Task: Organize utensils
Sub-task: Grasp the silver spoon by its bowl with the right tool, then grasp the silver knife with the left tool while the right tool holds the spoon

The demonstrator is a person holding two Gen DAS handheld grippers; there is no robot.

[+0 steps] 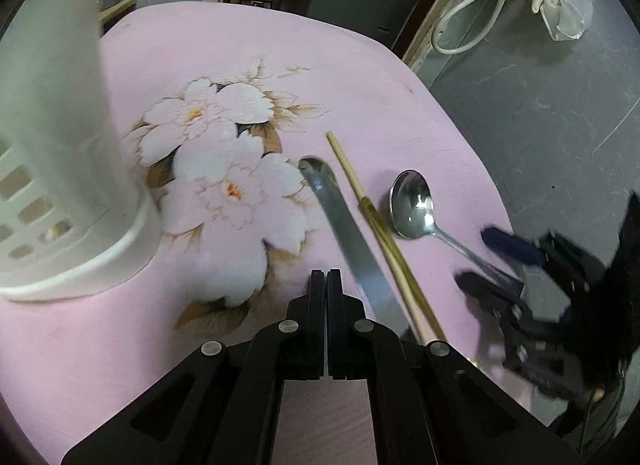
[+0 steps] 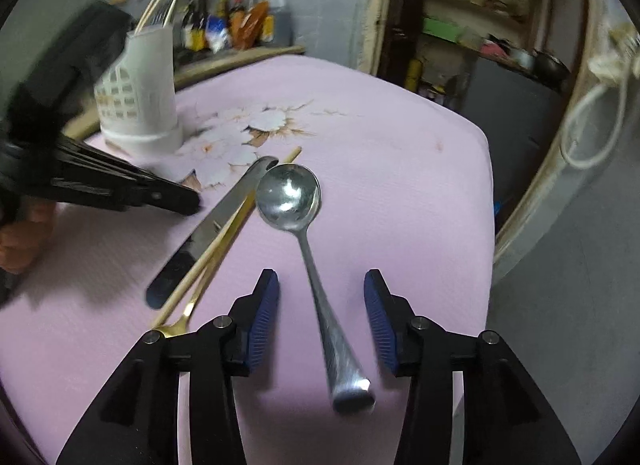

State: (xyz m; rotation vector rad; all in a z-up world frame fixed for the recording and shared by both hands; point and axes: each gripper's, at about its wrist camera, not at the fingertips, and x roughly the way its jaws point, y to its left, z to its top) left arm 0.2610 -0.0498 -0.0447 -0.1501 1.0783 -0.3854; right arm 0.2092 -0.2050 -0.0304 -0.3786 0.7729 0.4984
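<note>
Right wrist view: the right gripper (image 2: 321, 315) is hanging with its jaws spread wide on either side of the spoon (image 2: 304, 233) handle, holding nothing; the blue ribbed pads (image 2: 262, 321) are standing clear of the metal.
Left wrist view: the left gripper (image 1: 327, 321) is showing its black fingers pressed together, gripping nothing, hovering low over the tablecloth (image 1: 360, 85) beside the knife (image 1: 352, 241).
Step in hand: judging from the pose, the spoon pickup is just starting, with the grasp not yet made.
Next move: closing the pads squarely on the narrow handle looks necessary, then lifting and carrying it to the utensil holder (image 2: 140, 97) at the far left of the table.
Spoon: polished steel, round shiny bowl pointing away, slim stem widening to a flat blunt end nearest the camera; lying flat on the cloth.
Neighbours: a steel knife with a dark handle, a pale wooden chopstick (image 1: 348, 169) and a gold-toned utensil (image 2: 188, 309) are lying close together just left of the spoon.
Holder: white plastic, tall, with a gridded cut-out wall and chopsticks already sticking up from it.
Cloth: pink, finely textured, printed with white flowers.
</note>
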